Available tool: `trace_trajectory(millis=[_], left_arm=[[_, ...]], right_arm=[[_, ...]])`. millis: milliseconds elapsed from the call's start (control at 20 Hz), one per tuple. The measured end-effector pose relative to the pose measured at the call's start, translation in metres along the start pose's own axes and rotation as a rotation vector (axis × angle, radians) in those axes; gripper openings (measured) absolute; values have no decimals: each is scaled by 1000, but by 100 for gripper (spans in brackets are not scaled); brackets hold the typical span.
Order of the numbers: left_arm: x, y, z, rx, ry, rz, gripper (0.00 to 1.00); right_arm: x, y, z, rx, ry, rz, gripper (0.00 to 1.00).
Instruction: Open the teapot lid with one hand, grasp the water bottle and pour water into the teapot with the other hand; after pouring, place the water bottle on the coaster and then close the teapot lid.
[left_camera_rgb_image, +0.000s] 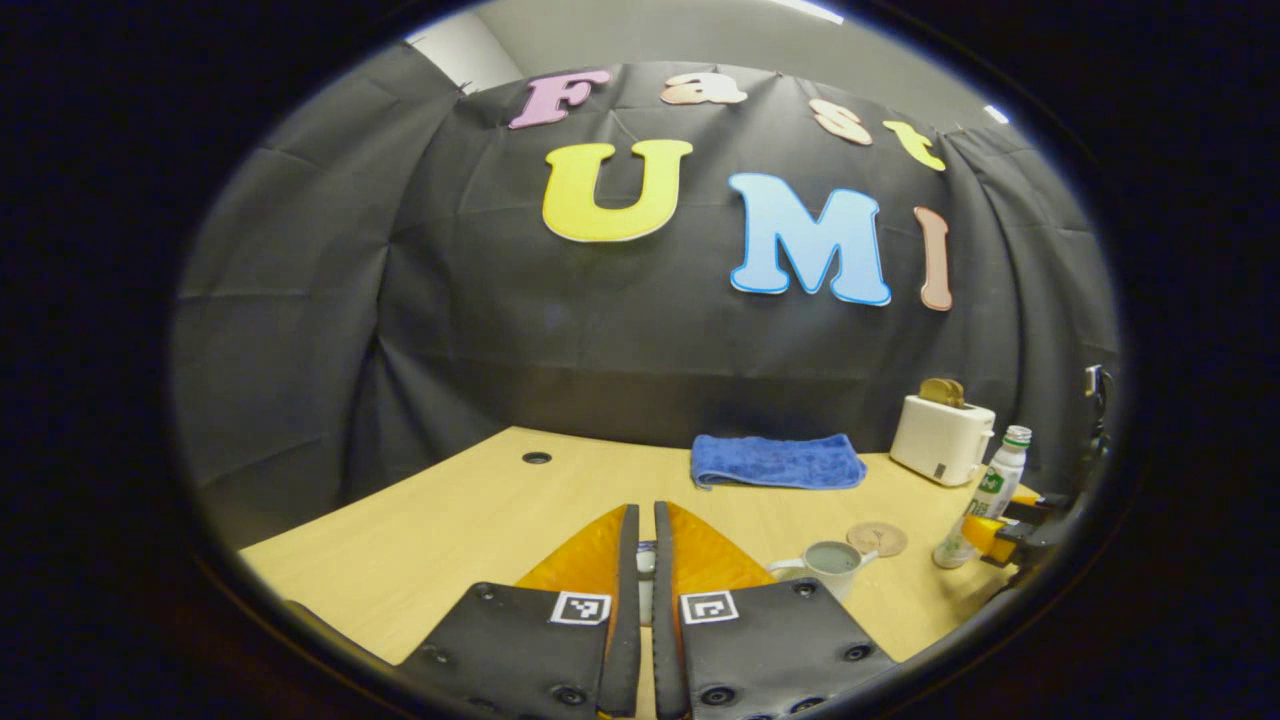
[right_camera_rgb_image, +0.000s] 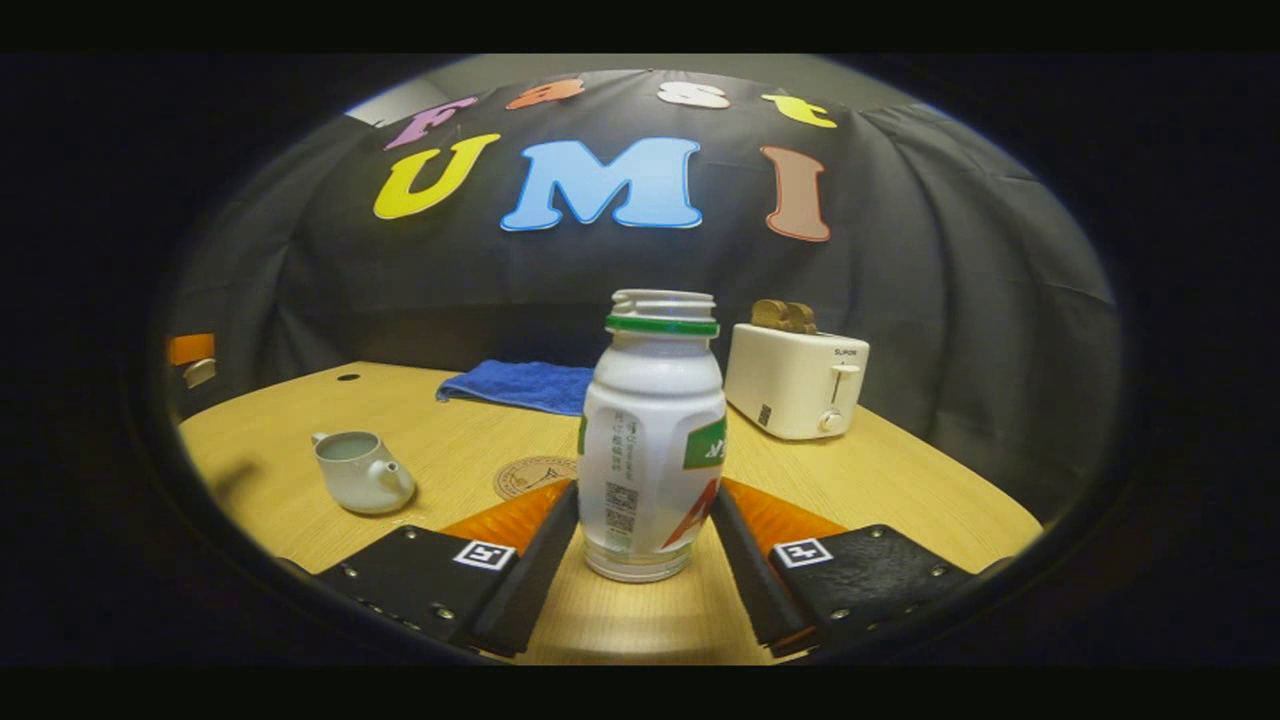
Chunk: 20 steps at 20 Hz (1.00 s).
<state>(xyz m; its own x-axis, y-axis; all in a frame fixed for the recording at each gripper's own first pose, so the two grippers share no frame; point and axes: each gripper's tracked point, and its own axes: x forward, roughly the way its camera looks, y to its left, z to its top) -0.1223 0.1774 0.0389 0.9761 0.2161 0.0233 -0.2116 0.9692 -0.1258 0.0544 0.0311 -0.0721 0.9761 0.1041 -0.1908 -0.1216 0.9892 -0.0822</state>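
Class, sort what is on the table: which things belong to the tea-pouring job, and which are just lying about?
Belong to the job:
teapot, lid off
lid, in the left tongs
water bottle, between the right tongs
coaster

Lying about:
blue towel
toaster with bread

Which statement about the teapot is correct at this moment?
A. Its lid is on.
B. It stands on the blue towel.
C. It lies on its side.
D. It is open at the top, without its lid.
D: in the right gripper view the teapot stands upright on the bare table with its mouth uncovered.
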Motion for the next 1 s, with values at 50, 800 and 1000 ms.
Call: trace_trajectory(millis=[50,800,1000], left_arm=[[0,2,-2,-4,5,1,15],[-2,22,-21,-49,27,9,12],[-1,22,-27,-56,36,1,15]], right_arm=[[-1,1,1,-11,-1,1,77],[0,21,29,-466,-1,-56,72],[4,28,44,-683,-17,-94,73]])
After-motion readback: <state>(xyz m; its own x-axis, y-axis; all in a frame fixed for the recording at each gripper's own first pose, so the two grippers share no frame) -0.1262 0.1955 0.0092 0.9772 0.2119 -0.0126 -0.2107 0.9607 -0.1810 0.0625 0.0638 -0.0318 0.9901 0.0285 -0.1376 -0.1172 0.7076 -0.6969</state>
